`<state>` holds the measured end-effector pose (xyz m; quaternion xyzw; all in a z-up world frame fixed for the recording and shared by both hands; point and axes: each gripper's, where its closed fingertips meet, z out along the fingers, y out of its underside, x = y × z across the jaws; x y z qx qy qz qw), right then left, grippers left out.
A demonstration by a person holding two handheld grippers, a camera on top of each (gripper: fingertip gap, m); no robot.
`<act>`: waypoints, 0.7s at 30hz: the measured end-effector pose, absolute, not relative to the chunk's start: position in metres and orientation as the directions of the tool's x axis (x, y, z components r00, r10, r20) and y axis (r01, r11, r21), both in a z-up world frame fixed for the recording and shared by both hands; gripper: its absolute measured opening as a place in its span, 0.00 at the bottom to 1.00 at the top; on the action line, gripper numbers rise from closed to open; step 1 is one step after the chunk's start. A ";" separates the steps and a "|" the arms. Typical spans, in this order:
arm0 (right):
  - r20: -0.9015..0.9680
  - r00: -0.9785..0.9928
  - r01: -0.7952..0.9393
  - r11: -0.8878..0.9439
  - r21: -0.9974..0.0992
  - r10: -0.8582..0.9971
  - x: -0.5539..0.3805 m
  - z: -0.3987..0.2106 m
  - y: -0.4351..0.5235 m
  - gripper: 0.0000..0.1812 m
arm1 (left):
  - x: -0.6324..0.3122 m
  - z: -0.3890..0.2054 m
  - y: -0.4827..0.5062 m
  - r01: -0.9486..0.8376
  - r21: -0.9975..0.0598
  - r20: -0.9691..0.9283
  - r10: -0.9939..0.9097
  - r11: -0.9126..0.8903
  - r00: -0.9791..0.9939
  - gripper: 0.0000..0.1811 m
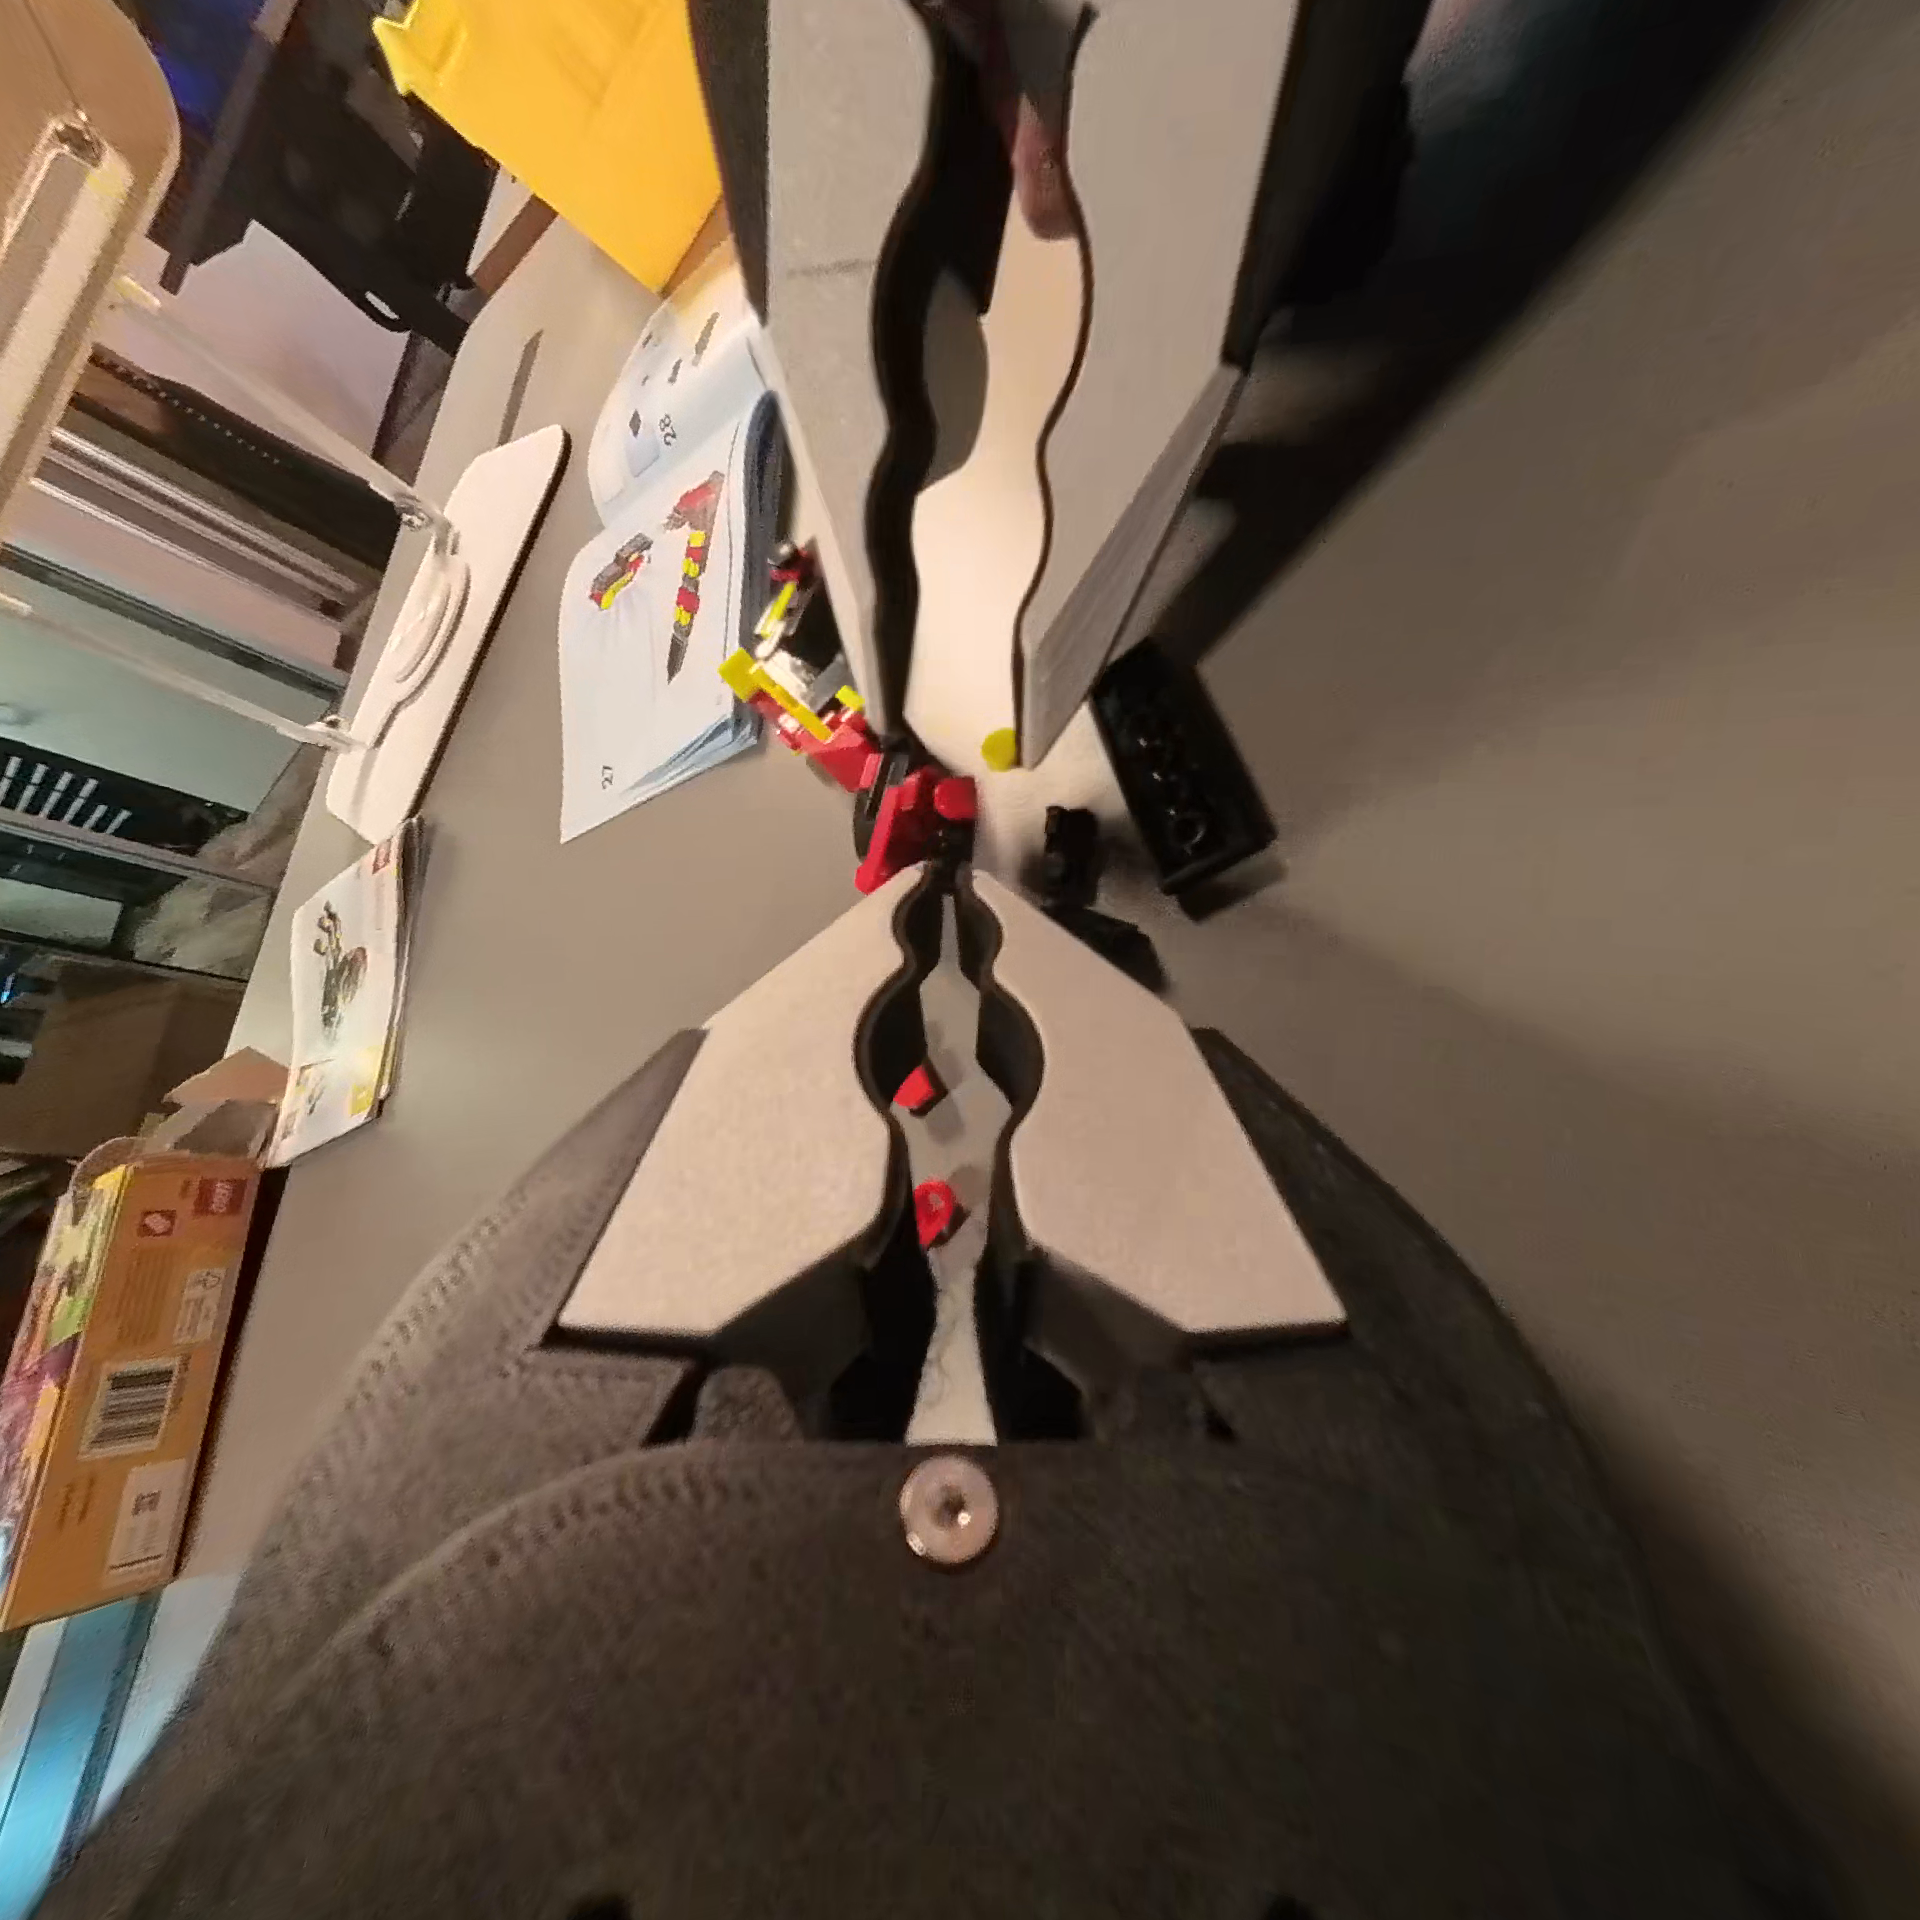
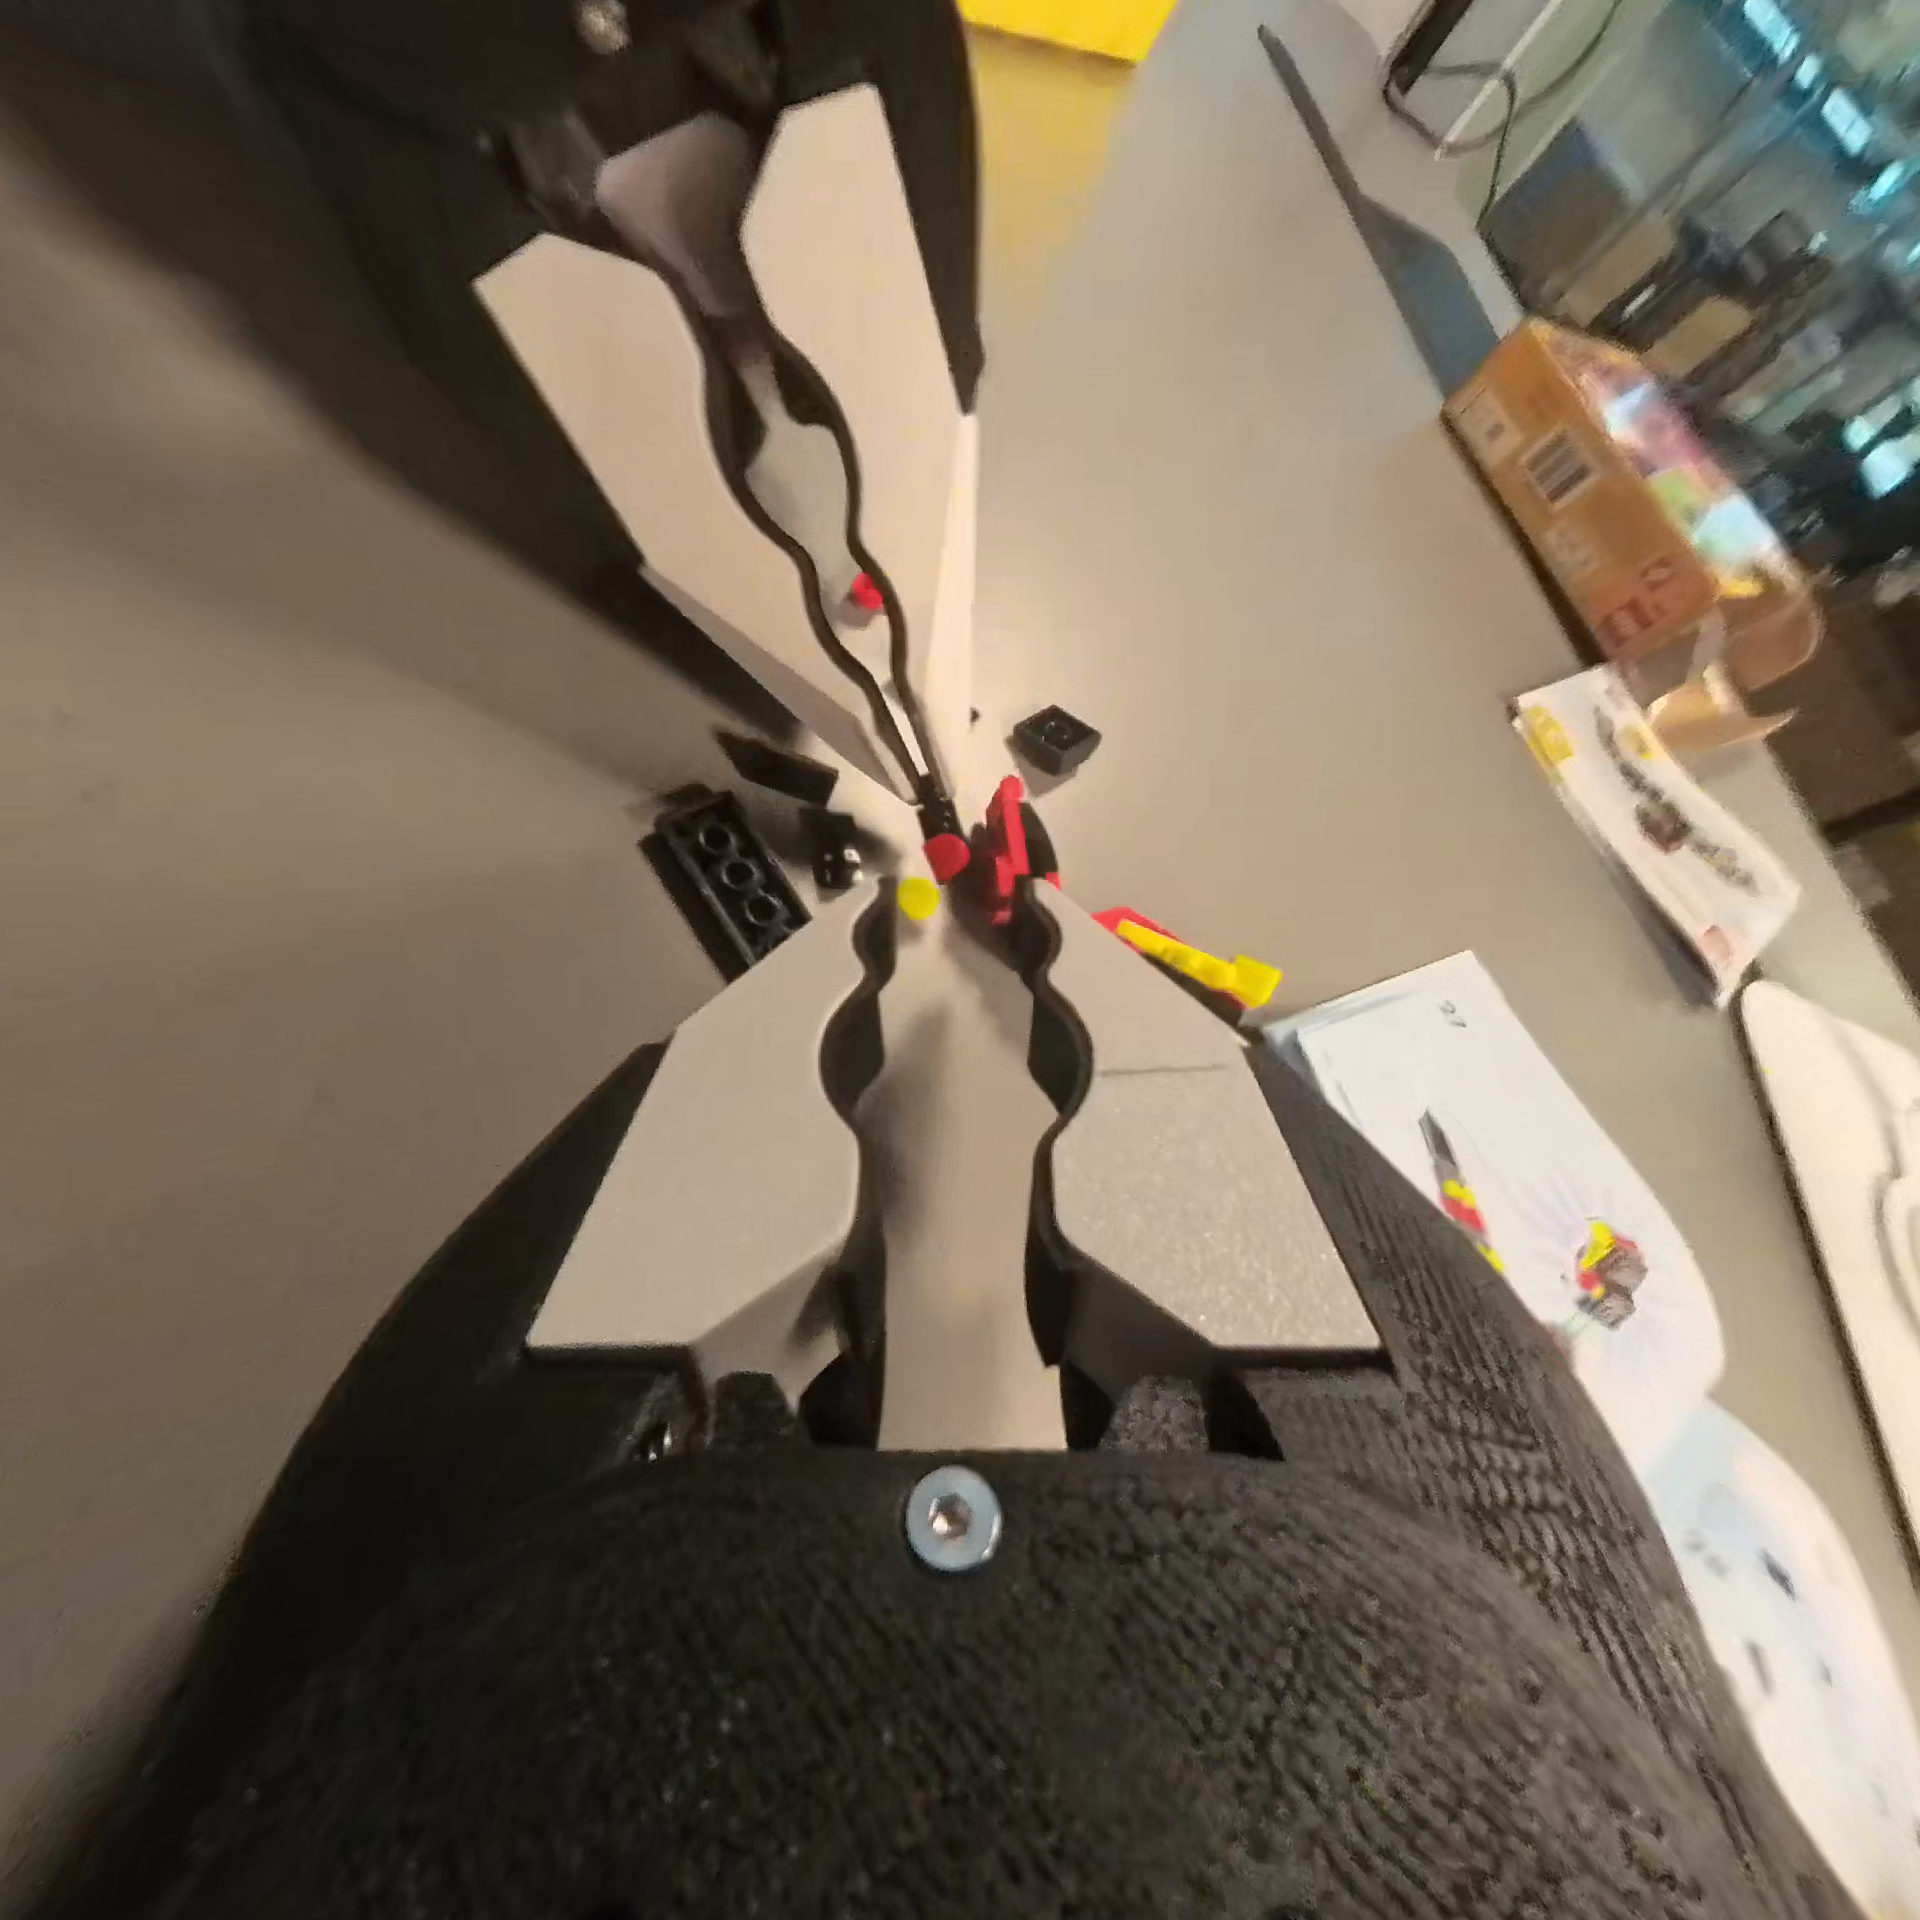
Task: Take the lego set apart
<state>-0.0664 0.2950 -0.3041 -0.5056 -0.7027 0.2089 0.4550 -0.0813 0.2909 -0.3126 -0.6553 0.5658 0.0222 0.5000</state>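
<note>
Red lego model [image 1: 909, 826]: held above the surface, beside the open instruction booklet [image 1: 665, 582]. Left gripper [image 1: 948, 883] jaws nearly closed on it; right gripper [image 2: 961, 914] jaws partly open. Step judged: separating a piece; a steady opposed pull is called for.

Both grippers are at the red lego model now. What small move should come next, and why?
Probably pull the left gripper gently away from the right gripper. Its tips look closed on the small dark end of the red lego model, while the right gripper's jaws look open around the model, so first close them. Loose black pieces already lie beside.
</note>
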 end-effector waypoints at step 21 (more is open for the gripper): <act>0.581 -0.041 0.380 0.550 -0.744 0.813 -0.074 -0.281 0.281 0.02 | -0.077 -0.295 0.287 -0.668 -0.725 -0.551 -0.724 0.170 0.414 0.00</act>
